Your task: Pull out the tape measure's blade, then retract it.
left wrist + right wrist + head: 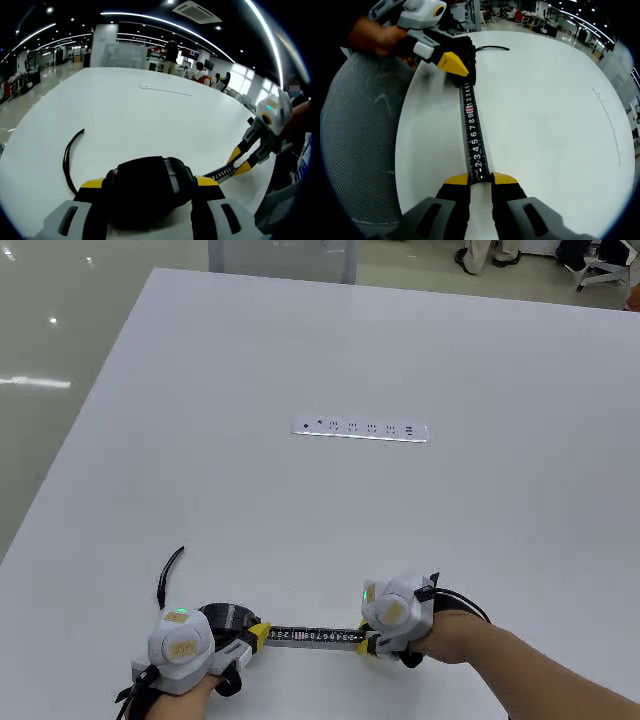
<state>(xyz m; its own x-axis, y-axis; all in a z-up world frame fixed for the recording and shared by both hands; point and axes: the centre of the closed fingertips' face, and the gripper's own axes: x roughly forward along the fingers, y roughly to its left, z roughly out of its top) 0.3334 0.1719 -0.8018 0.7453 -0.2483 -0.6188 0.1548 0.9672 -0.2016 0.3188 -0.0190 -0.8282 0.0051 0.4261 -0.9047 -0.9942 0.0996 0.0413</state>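
The left gripper (150,184) has its 2 yellow-tipped jaws closed on the black tape measure case (146,186), 1 jaw on each side, at the near edge of the white worktop (300,520). The blade (472,127) runs out of the case flat along the worktop to the right gripper (481,179), whose 2 jaws are pinched on its free end; printed numbers count up from there toward the case. In the head view the 2 grippers sit side by side, near each other, joined by the short pulled-out stretch of blade. A thin black strap (166,575) trails from the case across the worktop. A white power strip (360,428) lies well apart, farther up the worktop. A grey mesh chair (360,130) stands just beside the worktop's edge.
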